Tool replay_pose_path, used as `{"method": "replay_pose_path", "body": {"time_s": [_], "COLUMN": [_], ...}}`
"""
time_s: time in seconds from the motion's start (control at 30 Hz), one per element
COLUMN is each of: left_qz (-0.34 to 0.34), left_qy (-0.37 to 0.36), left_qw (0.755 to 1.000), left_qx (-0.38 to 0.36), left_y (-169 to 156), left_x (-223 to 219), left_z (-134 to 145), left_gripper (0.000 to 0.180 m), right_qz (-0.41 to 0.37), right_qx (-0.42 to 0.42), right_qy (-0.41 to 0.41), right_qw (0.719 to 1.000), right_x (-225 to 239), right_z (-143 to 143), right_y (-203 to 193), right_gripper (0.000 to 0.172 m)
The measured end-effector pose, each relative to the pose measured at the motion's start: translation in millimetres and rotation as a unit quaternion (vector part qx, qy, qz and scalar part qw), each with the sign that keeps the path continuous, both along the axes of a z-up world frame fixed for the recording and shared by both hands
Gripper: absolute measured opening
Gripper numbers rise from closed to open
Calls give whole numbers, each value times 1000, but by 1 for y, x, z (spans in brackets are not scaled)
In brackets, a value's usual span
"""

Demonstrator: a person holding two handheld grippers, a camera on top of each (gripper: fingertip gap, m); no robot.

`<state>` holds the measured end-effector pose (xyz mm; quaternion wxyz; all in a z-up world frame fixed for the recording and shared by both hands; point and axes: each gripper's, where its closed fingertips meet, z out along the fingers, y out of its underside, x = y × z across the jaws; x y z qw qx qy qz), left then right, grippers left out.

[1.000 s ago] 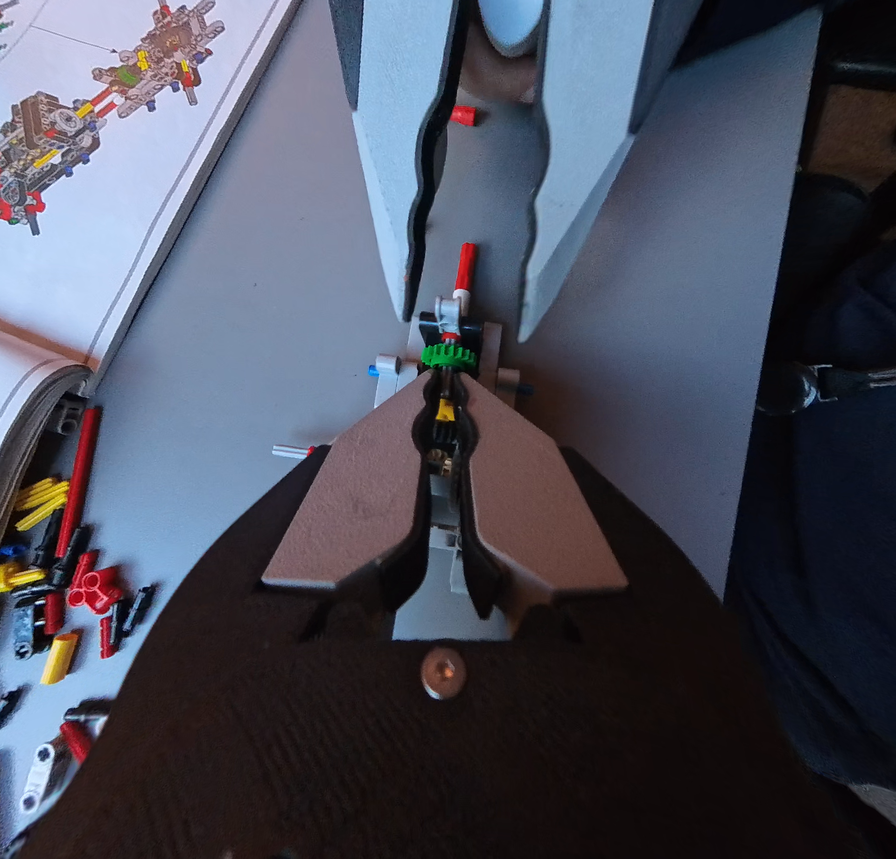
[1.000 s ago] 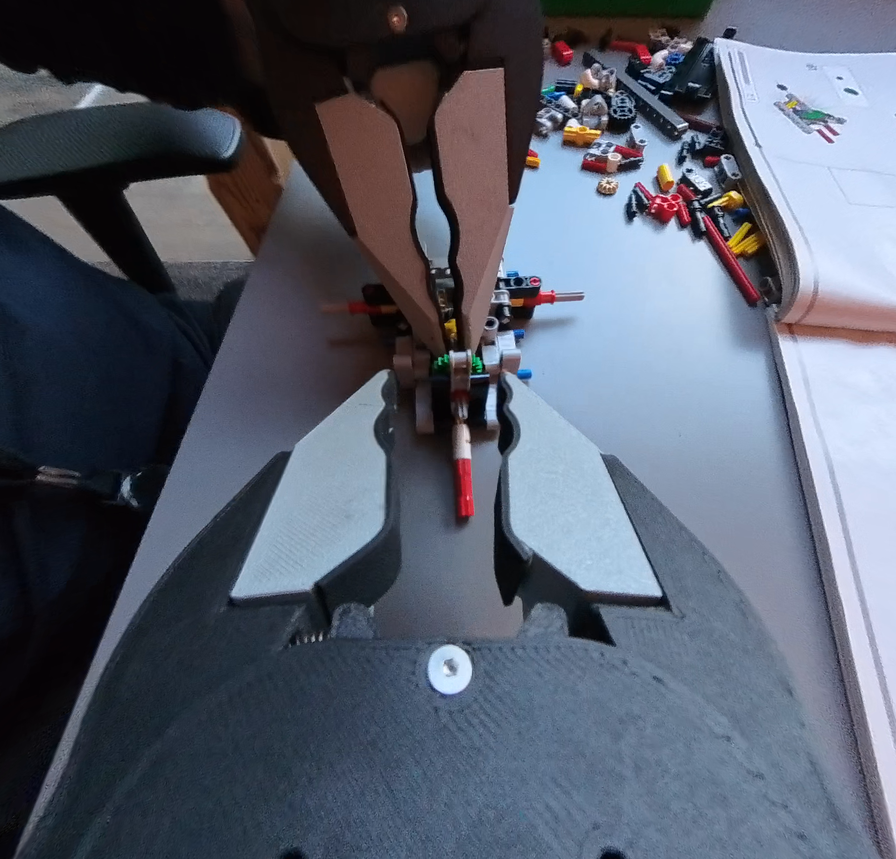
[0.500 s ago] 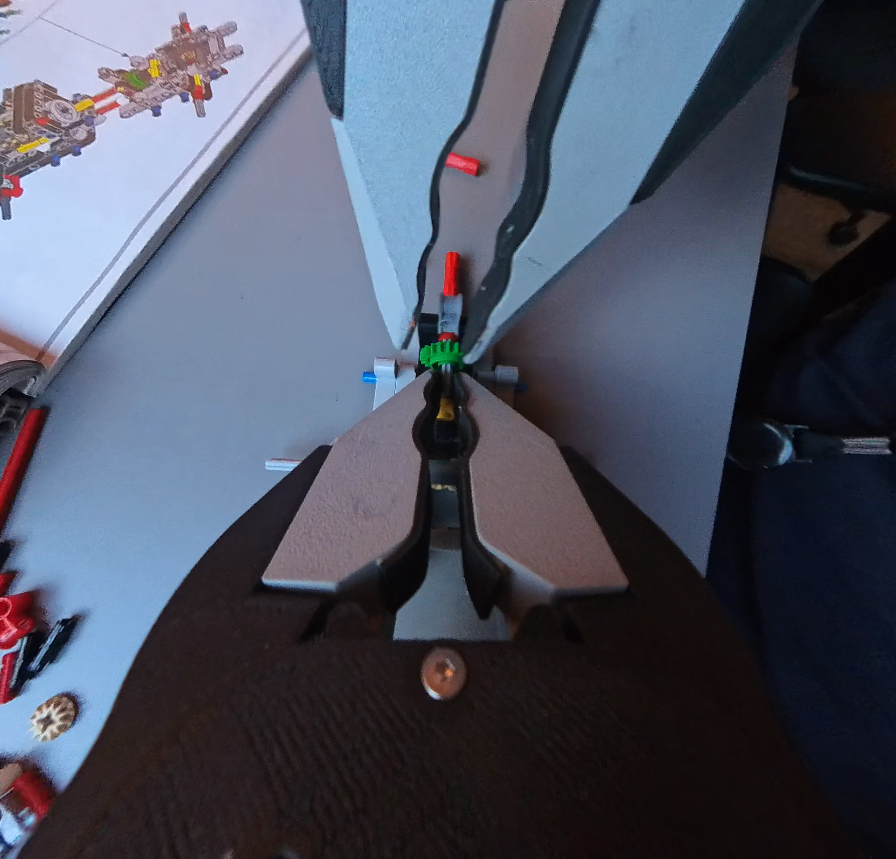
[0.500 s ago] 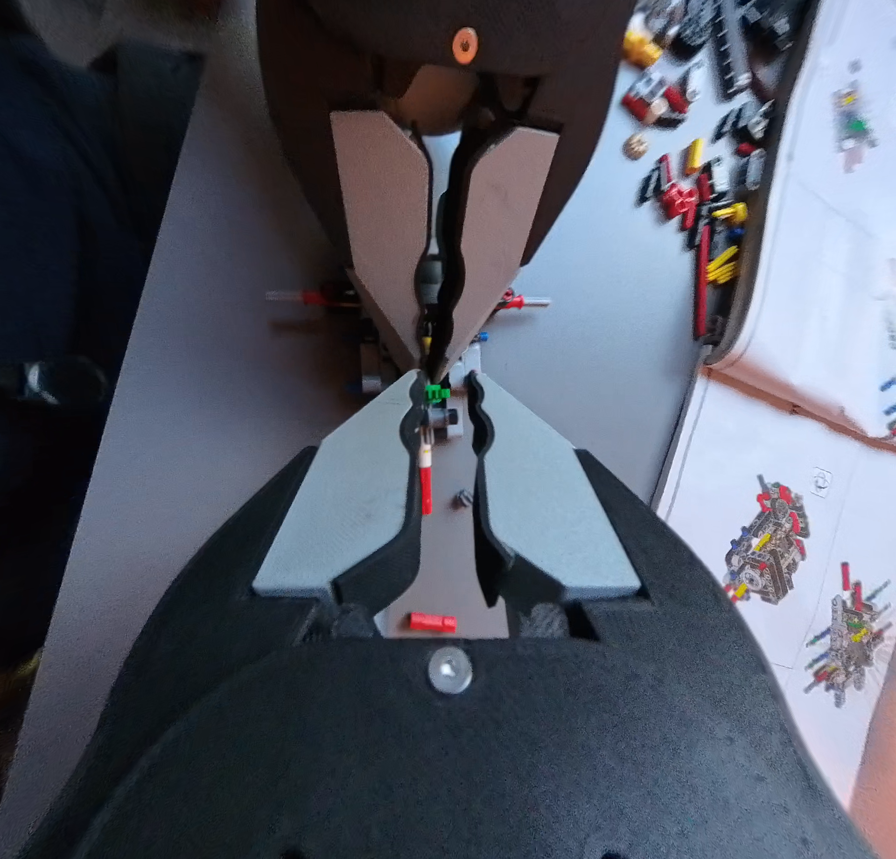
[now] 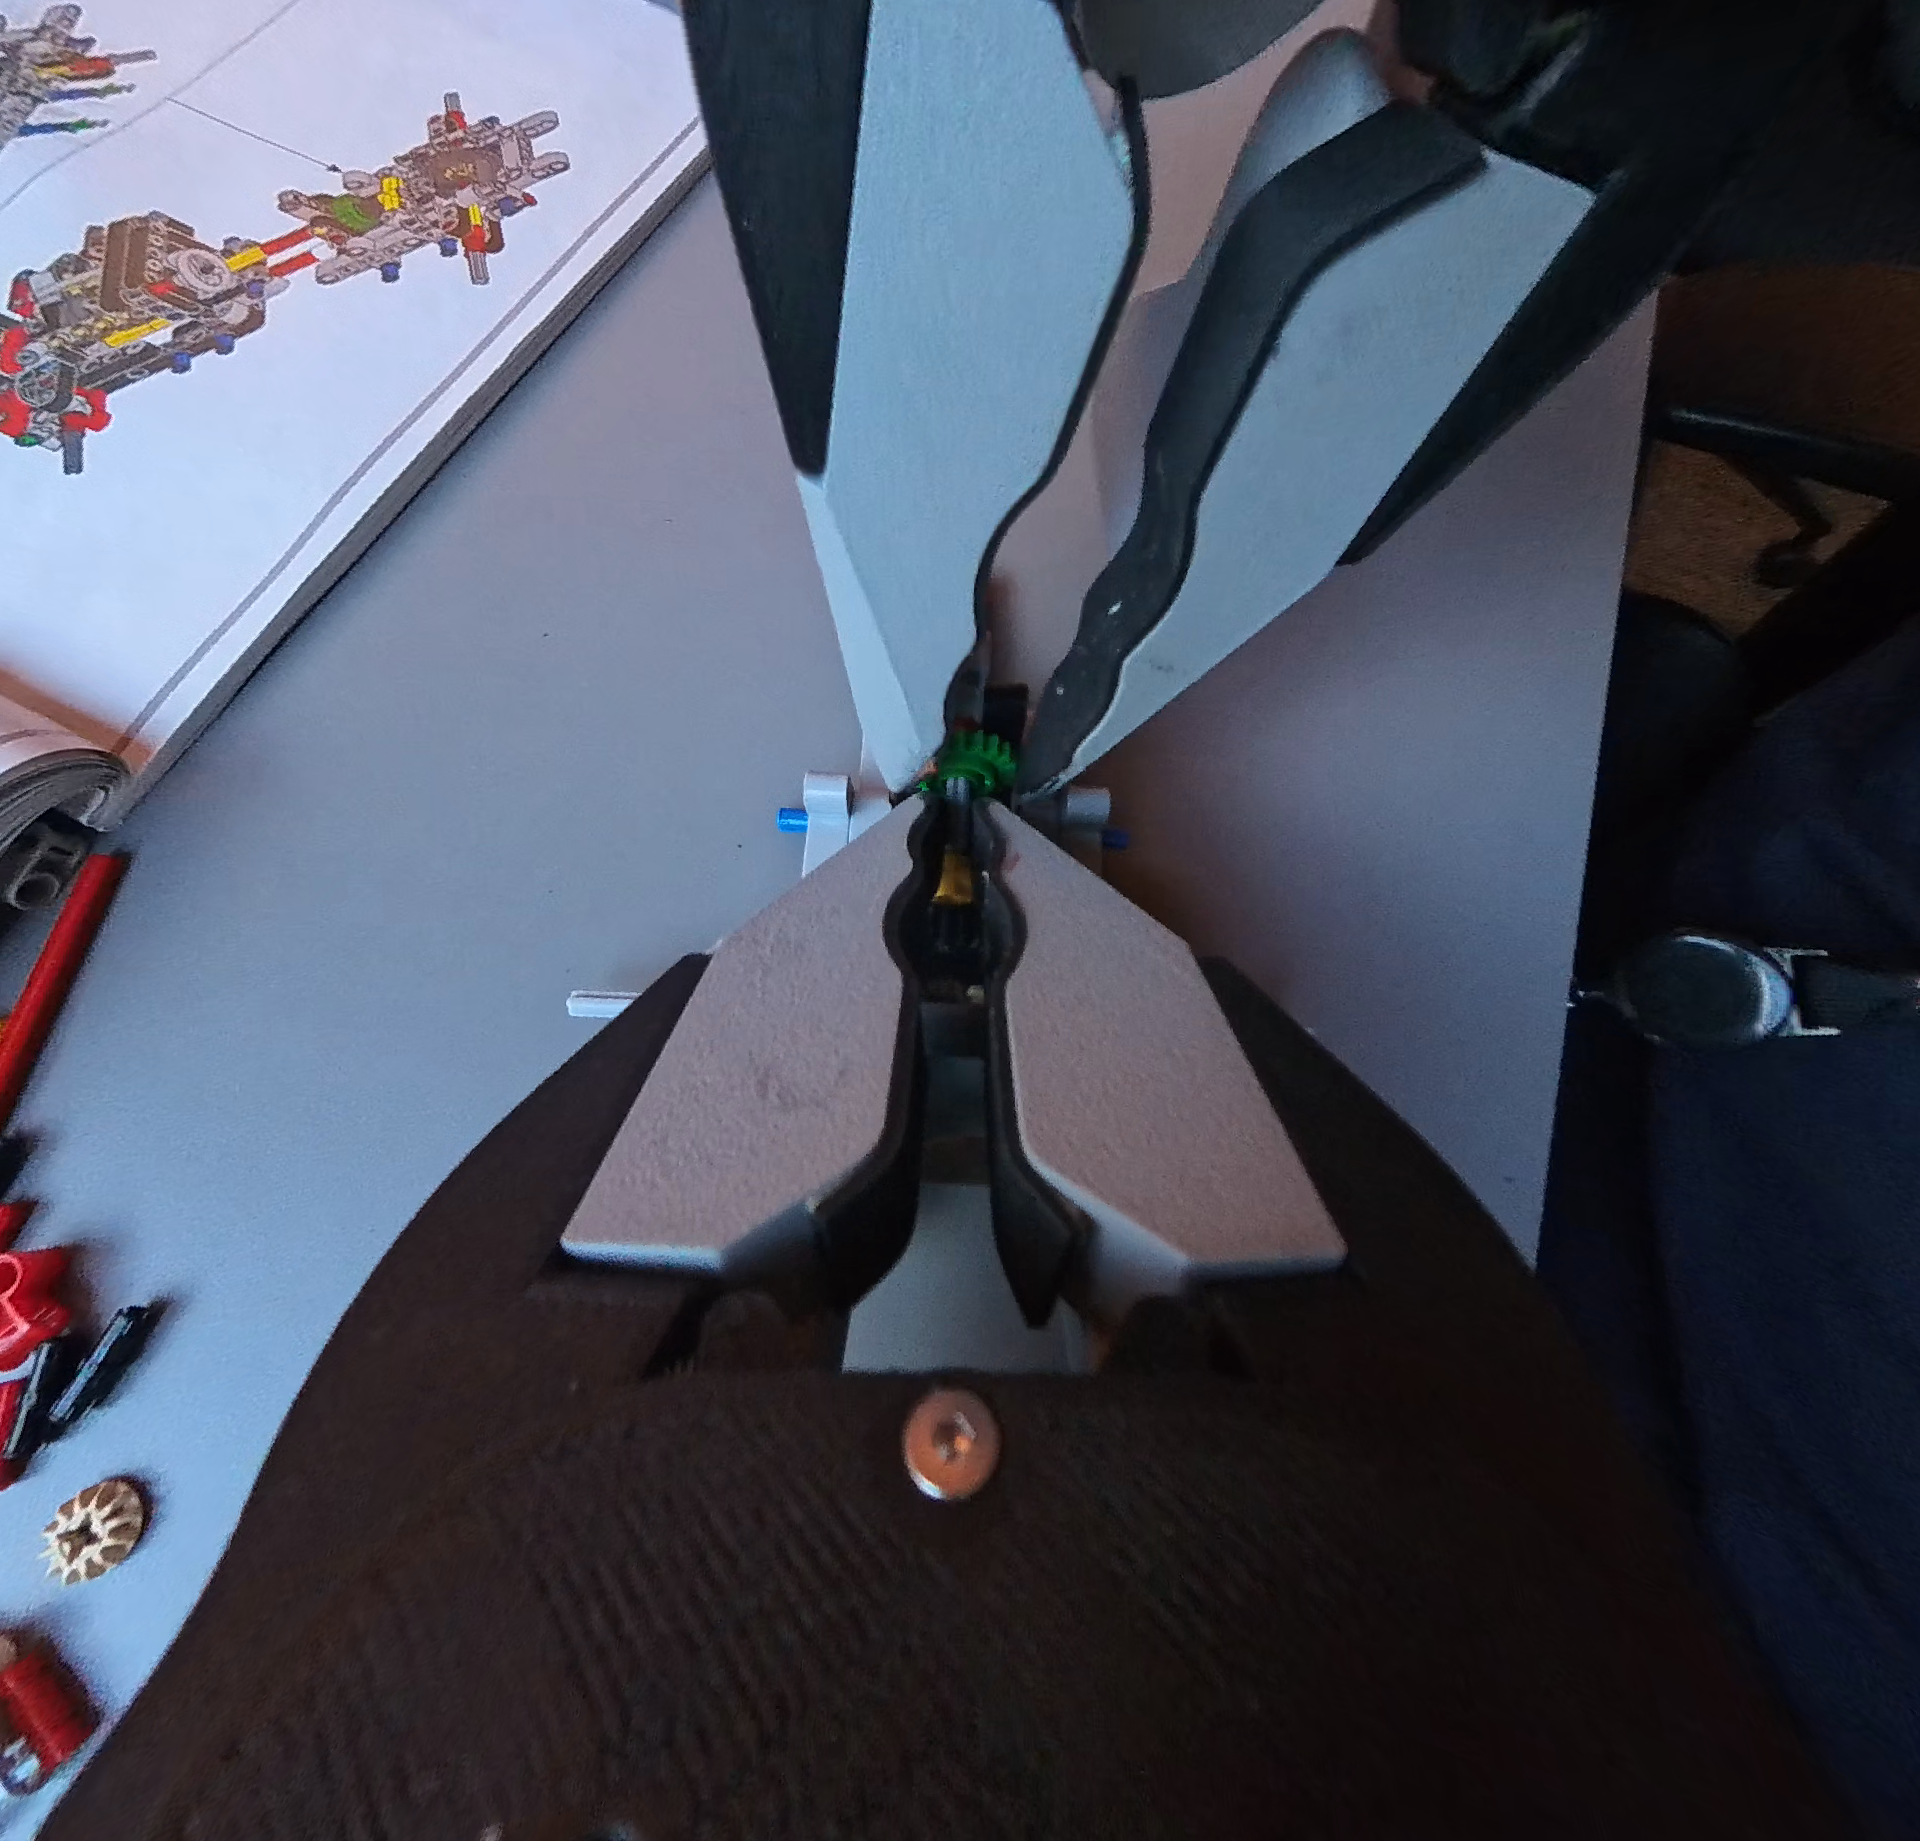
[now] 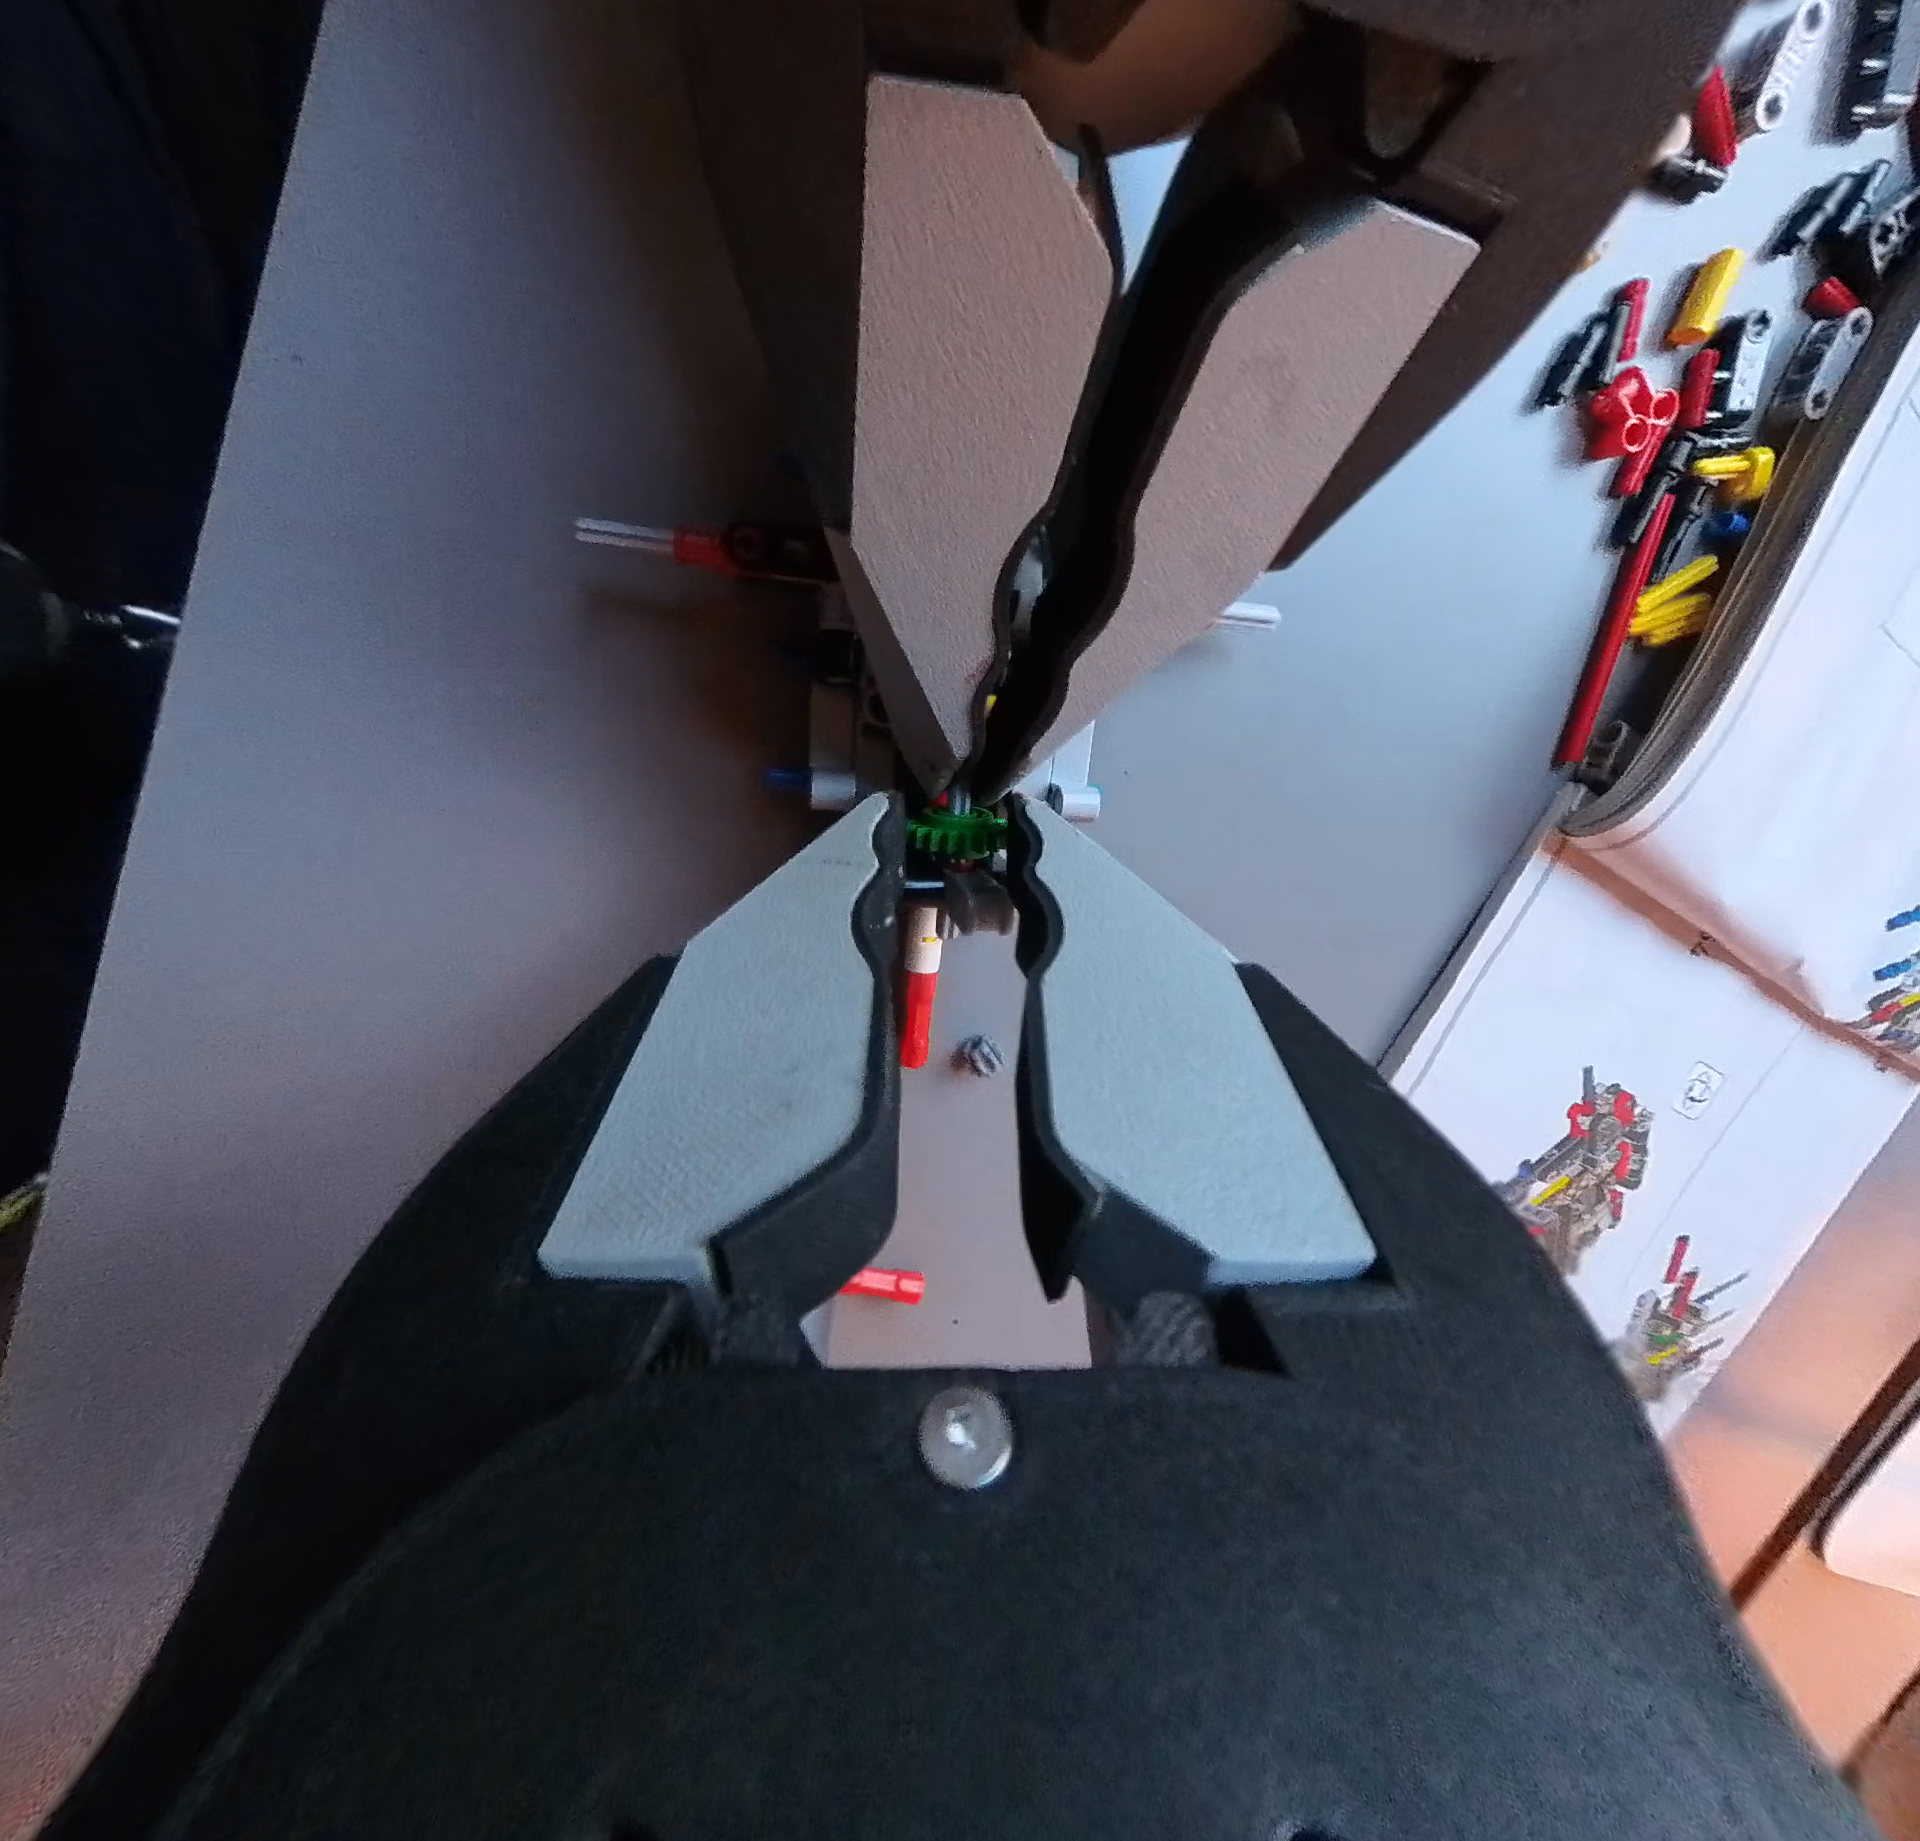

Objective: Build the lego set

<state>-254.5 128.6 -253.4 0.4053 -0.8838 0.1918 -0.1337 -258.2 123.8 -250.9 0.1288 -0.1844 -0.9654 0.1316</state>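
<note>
Fingers of my left gripper [image 5: 961,815] are clamped together on the small brick-built assembly [image 6: 831,711] on the grey table [image 5: 436,752], their tips pinching a thin axle just behind the green gear [image 5: 975,757]. My right gripper [image 6: 954,820] meets it head-on from the opposite side, its pads [image 6: 883,856] a little apart and closed against the two sides of that green gear [image 6: 954,833]. A red axle [image 6: 916,1002] juts from the assembly on my right gripper's side of the gear, running back between its fingers. Beyond the assembly from the table's edge lies an open instruction booklet [image 5: 312,233], with loose red, yellow and black pieces [image 6: 1662,420] scattered beside it.
</note>
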Motion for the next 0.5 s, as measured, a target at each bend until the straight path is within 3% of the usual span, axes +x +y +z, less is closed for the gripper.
{"method": "replay_pose_path", "body": {"time_s": [0.27,0.4,0.5], "left_qz": [12,16,23], "left_qy": [6,4,-12], "left_qw": [1000,1000,999], "left_qx": [24,24,26], "left_y": [6,7,7], "left_x": [-1,-2,-4], "left_z": [2,2,3], "left_gripper": [1,1,0], "right_qz": [60,43,21], "right_qx": [123,151,139], "right_qy": [-39,-64,-24], "right_qw": [990,985,990], "right_x": [1,0,-8], "right_z": [0,-1,2], "right_y": [10,12,12], "right_gripper": [8,8,16]}}
